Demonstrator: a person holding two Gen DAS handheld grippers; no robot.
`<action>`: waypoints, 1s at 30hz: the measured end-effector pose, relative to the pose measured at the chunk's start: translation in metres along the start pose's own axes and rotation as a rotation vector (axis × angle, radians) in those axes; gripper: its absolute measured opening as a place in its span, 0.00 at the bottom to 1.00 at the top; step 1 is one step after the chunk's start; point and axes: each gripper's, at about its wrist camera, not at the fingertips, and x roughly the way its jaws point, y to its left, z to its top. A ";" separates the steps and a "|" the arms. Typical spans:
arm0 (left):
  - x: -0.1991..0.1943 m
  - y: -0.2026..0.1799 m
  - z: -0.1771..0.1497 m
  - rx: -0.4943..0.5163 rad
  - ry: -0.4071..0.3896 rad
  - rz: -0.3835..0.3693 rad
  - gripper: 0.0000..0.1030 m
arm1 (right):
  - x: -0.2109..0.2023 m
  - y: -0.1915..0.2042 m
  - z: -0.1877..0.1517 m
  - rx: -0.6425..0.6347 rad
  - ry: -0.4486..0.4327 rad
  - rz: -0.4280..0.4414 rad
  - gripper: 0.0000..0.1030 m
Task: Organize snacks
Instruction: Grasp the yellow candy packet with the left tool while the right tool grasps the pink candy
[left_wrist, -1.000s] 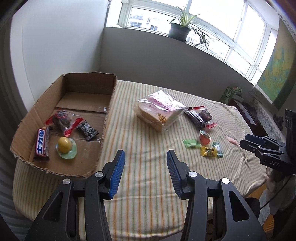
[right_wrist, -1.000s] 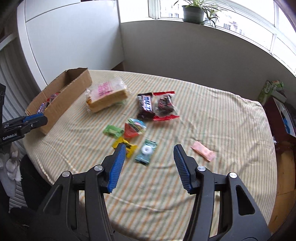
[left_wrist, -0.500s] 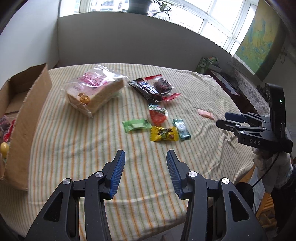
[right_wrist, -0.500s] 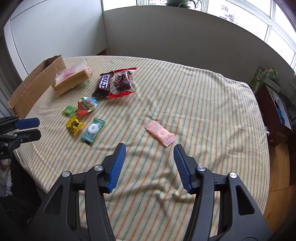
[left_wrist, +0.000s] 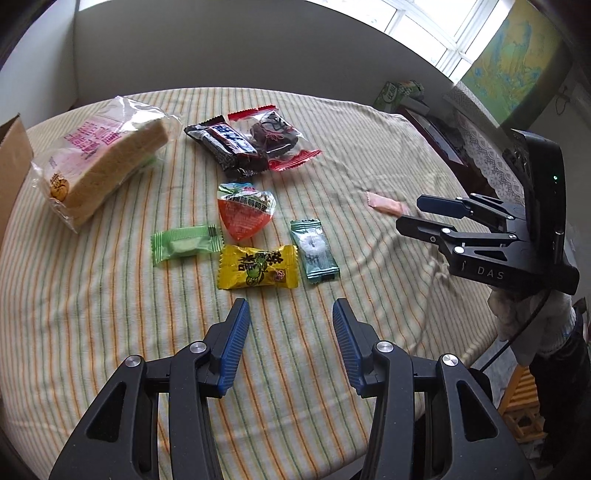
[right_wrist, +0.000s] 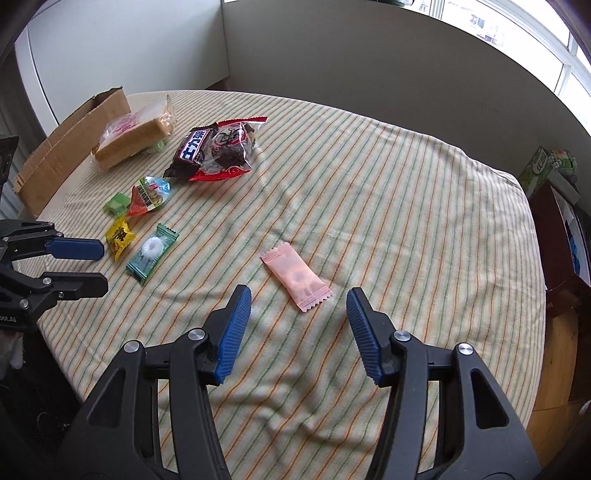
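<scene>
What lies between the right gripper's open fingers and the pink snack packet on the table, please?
Nothing: in the right wrist view only bare striped tablecloth separates the right gripper from the pink packet, just ahead of its open jaws.

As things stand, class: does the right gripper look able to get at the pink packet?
Probably yes: the right gripper is open, the pink packet lies alone just ahead of its jaws, nothing between.

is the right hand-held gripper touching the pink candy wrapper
Apart. The right wrist view shows the right hand-held gripper open, with striped tablecloth visible between both fingertips and the pink candy wrapper.
</scene>
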 end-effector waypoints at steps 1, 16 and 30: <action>0.001 0.000 0.002 -0.003 -0.004 0.007 0.44 | 0.002 0.001 0.001 -0.010 0.001 0.000 0.55; 0.019 -0.006 0.022 0.059 -0.031 0.146 0.44 | 0.019 -0.006 0.008 -0.045 0.019 0.042 0.55; 0.013 0.001 0.016 0.088 -0.032 0.172 0.24 | 0.020 0.004 0.014 -0.081 0.040 0.063 0.26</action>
